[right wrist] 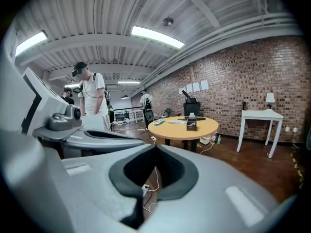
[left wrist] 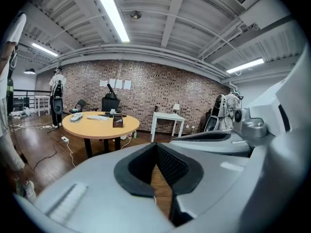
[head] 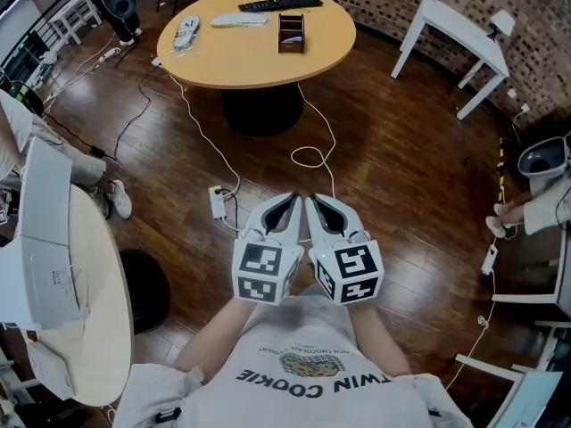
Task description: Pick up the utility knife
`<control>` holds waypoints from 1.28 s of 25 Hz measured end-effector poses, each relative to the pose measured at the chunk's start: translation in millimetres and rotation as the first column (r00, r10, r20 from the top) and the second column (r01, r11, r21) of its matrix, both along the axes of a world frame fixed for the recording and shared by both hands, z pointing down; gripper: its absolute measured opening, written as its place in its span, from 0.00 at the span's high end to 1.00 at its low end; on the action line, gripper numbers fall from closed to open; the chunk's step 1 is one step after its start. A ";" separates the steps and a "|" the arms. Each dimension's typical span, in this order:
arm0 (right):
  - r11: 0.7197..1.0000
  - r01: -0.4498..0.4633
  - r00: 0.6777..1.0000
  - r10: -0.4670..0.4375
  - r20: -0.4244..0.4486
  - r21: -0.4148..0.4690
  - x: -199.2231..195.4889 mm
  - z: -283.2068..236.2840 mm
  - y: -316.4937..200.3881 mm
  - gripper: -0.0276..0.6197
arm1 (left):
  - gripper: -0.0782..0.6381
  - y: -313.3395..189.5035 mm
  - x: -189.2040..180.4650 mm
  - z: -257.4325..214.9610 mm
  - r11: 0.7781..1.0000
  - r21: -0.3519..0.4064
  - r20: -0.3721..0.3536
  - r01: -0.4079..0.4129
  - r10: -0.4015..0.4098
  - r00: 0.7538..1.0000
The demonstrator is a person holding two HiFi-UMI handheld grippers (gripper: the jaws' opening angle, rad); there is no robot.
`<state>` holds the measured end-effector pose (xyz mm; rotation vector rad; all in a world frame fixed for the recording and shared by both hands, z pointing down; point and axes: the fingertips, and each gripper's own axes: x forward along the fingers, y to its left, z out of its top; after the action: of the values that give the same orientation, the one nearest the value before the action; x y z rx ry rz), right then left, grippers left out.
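Observation:
The round wooden table (head: 259,56) stands across the floor ahead of me. It carries a black keyboard (head: 279,4), a small brown box (head: 291,32), a pale flat object (head: 239,20) and a bagged item (head: 186,32). I cannot pick out a utility knife among them. My left gripper (head: 293,198) and right gripper (head: 313,200) are held side by side above the floor, close to my chest and far from the table. Each is shut with nothing between its jaws. The same table (left wrist: 99,125) shows beyond the left gripper (left wrist: 156,145), and the table (right wrist: 187,126) beyond the right gripper (right wrist: 155,147).
White cables (head: 312,157) and a power strip (head: 218,201) lie on the wood floor between me and the table. A white side table (head: 459,34) stands at the back right. A white round table (head: 85,310) and a black stool (head: 147,288) are at my left. A person (right wrist: 91,98) stands at the left.

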<state>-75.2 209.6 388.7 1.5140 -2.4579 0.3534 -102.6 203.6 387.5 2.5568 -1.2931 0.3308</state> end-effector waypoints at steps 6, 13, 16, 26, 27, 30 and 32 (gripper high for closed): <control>1.000 -0.001 1.000 0.001 0.005 -0.006 -1.6 3.5 -25.1 0.96 | 0.88 -25.9 -0.4 3.6 1.000 0.000 0.009 -0.003 0.003 1.000; 1.000 0.011 1.000 -0.011 0.015 -0.017 9.3 13.7 -75.7 0.96 | 0.88 -73.1 6.3 13.8 1.000 -0.022 0.007 0.020 -0.020 1.000; 0.999 0.026 1.000 -0.026 0.018 -0.018 18.7 15.0 -104.6 0.96 | 0.88 -102.6 14.3 15.4 0.999 -0.023 0.011 0.037 -0.036 0.999; 0.996 0.085 0.996 -0.085 0.026 -0.032 67.0 14.5 -206.1 0.96 | 0.88 -203.8 64.3 12.6 0.997 -0.021 0.041 0.081 -0.080 0.996; 0.995 0.090 0.996 -0.089 0.029 -0.031 72.1 14.3 -215.3 0.96 | 0.88 -212.8 69.3 13.2 0.996 -0.023 0.045 0.085 -0.083 0.995; 0.994 0.102 0.994 -0.100 0.040 -0.035 87.7 16.3 -238.7 0.96 | 0.88 -236.8 85.8 13.4 0.996 -0.022 0.059 0.092 -0.090 0.994; 0.993 0.110 0.993 -0.108 0.045 -0.037 96.4 17.7 -252.2 0.96 | 0.88 -252.1 96.0 10.9 0.995 -0.016 0.060 0.100 -0.099 0.993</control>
<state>21.2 -42.6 406.3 1.3640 -2.5386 0.4152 -6.5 -48.5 398.5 2.4735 -1.4255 0.3990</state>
